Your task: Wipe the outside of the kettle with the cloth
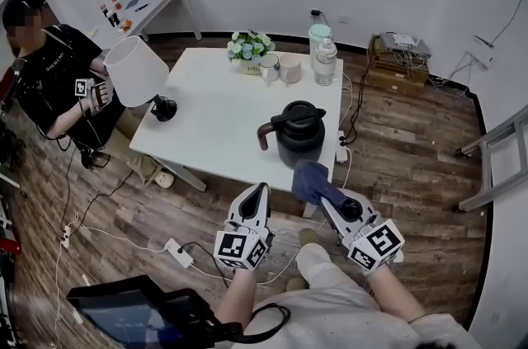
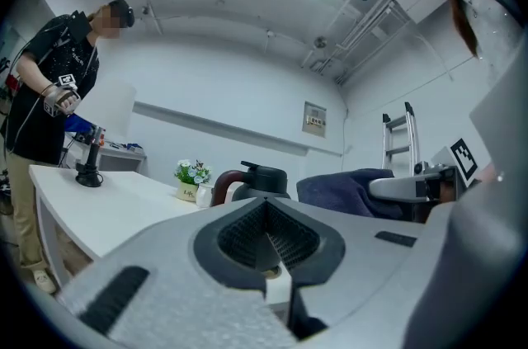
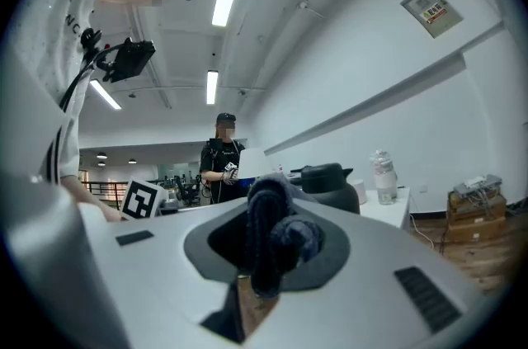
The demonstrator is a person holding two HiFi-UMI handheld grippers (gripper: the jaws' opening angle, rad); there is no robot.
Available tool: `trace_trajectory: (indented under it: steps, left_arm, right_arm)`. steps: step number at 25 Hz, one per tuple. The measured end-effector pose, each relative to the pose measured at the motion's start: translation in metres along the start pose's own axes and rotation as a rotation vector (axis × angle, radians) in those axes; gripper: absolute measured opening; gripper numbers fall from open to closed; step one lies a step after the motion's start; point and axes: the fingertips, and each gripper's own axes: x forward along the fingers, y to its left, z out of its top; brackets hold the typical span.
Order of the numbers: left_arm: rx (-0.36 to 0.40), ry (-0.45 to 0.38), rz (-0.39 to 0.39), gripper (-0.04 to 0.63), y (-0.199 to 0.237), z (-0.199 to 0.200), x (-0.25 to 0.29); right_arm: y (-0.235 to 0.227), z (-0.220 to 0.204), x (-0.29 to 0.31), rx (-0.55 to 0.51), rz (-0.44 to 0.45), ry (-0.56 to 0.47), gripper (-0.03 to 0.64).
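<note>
Jaws of the right gripper (image 1: 330, 205) are clamped on the bunched dark-blue cloth (image 1: 310, 179), held just beside the black, brown-spouted kettle (image 1: 299, 134) near the front edge of the white table (image 1: 219, 104); the left gripper (image 1: 261, 192) is seen closed on nothing.

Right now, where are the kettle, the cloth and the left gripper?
kettle (image 1: 299, 146), head view, on the middle of its black body.
cloth (image 1: 310, 178), head view, on the bunched blue fabric.
left gripper (image 1: 261, 190), head view, at the tips of its closed jaws.
</note>
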Motion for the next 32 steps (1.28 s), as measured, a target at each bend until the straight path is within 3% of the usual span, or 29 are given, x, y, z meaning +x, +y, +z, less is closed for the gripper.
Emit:
trace_trajectory:
  steps: [5,11,23,32]
  left_arm:
    - [0.059,-0.007,-0.011,0.008,0.010,0.008,0.037]
    - [0.056,-0.032,0.014,0.008,0.029,0.016,0.072]
    - [0.054,-0.045,0.047,0.008,0.054,0.012,0.112]
    - [0.043,-0.035,0.012,0.008,0.049,0.006,0.120]
  right_arm:
    - [-0.020,0.017,0.022,-0.008,0.028,-0.038,0.061]
    - [-0.036,0.025,0.040,0.000,0.063,-0.076,0.061]
    - [-0.092,-0.078,0.060,0.206,-0.049,0.061,0.061]
    - [-0.115,-0.126,0.059,0.287,-0.113,0.150,0.061]
